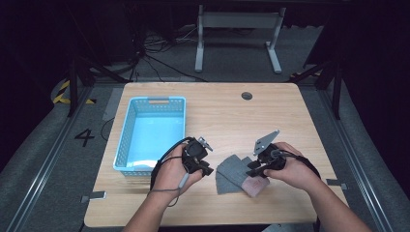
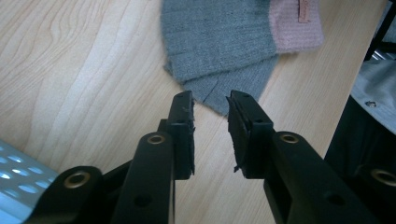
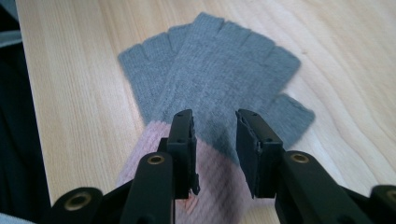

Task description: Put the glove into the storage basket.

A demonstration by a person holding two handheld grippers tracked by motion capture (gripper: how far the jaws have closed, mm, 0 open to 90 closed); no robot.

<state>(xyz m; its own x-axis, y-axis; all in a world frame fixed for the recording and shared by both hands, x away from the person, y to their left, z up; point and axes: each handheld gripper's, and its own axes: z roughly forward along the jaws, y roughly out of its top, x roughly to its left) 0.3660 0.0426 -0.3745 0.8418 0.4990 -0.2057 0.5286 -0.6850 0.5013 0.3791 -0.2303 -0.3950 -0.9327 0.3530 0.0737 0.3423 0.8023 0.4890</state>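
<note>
Pale wood worktop, with a blue basket at its left edge. Grey fingerless gloves with pink cuffs lie stacked near the front edge, right of centre. They look soft, light and floppy; the thicker cuff seems the best hold. A small cuff tag is unreadable. Left claw and right claw are both parted, holding nothing.

Left gripper, right gripper: black fingers, brass-ringed screws, black cables, grey three-cornered plate.
</note>
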